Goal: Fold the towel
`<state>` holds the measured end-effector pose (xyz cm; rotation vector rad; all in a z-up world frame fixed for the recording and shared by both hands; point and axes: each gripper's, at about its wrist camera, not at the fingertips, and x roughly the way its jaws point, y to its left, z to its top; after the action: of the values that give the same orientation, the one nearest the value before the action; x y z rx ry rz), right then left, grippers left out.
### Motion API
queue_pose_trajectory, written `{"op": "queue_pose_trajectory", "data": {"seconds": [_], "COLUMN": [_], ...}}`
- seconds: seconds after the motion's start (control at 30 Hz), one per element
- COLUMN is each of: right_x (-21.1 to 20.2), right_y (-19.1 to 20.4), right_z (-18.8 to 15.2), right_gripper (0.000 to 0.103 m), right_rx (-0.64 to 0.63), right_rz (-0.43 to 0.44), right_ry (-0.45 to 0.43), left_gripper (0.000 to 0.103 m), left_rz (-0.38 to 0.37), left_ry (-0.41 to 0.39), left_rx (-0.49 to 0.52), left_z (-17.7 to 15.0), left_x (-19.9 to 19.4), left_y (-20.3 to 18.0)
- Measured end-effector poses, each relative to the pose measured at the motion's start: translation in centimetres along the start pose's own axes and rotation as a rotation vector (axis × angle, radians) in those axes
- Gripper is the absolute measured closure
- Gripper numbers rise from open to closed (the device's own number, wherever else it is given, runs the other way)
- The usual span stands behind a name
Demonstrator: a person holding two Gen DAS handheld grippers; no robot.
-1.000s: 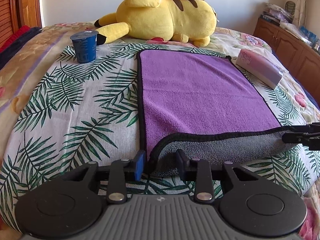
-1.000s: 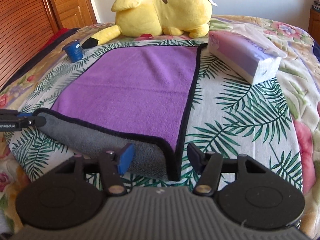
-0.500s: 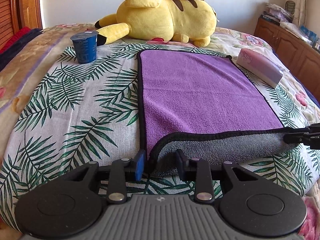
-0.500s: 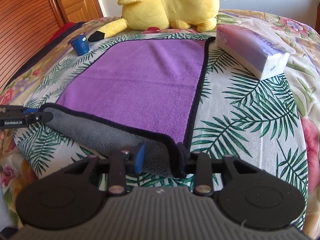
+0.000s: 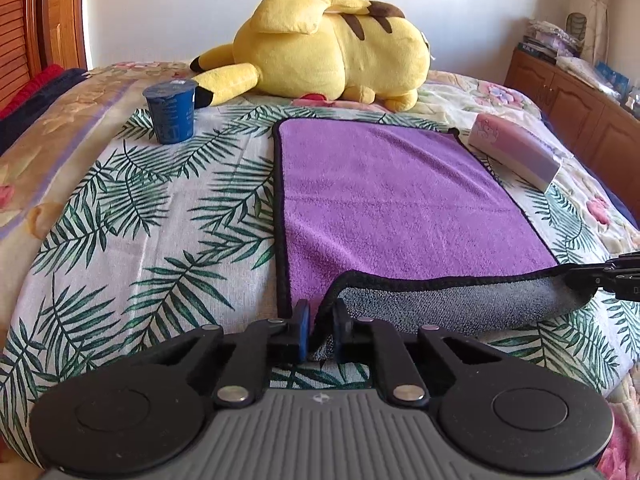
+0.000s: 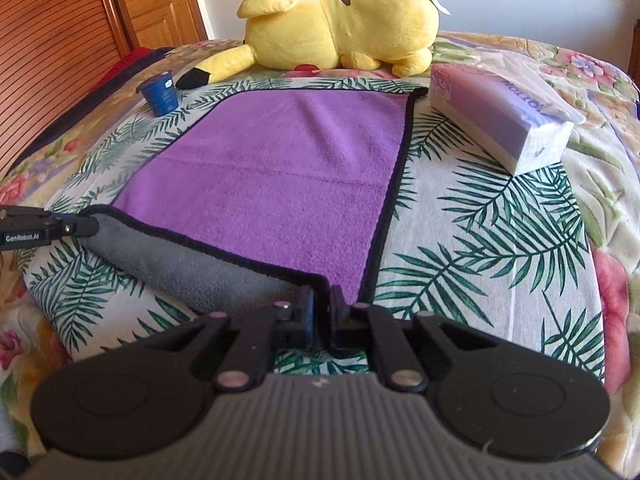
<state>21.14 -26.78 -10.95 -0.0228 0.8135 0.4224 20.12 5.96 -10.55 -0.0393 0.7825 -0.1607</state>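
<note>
I have the purple towel [image 5: 392, 200] spread flat on the bed [image 5: 120, 208], and its near edge is turned up so the grey underside shows along the front. My left tongs [image 5: 319, 320] are clamped on the near left corner, and my right tongs [image 6: 321, 304] are clamped on the near right corner; the black hem runs between the two grips. I hold both corners at once so the edge stays straight and level when it travels, which I judge will keep the fold square instead of skewed.

The far edge lies just in front of the yellow plush toy [image 5: 328, 48], so that is where I expect the lifted hem must land, short of the toy's feet. The blue cup [image 5: 171, 111] stands well apart to the left of the towel. The tissue pack [image 6: 500, 116] lies just beside the far right corner, close enough that I think my right side needs care not to drag the hem across it. The fold itself is barely begun: most of the towel lies flat.
</note>
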Motion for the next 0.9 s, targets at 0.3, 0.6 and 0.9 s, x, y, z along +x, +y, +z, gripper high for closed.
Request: {"op": "queue_pose_trajectory", "data": {"seconds": [0.3, 0.6, 0.9], "right_x": [-0.7, -0.9, -0.6], "right_y": [0.1, 0.1, 0.3], "right_z": [0.5, 1.1, 1.5], "right_gripper": [0.098, 0.098, 0.098], "right_rx": [-0.008, -0.024, -0.057], "right_rz": [-0.002, -0.003, -0.001], "right_ry": [-0.059, -0.113, -0.128], "left_gripper": [0.103, 0.103, 0.103], "left_rz": [0.007, 0.005, -0.005], "left_ry": [-0.035, -0.064, -0.065], "left_rx": [0.013, 0.008, 0.009], "left_z": [0.5, 1.0, 1.4], "left_x": [-0.7, -0.9, -0.4], "left_y": [-0.4, -0.4, -0.2]}}
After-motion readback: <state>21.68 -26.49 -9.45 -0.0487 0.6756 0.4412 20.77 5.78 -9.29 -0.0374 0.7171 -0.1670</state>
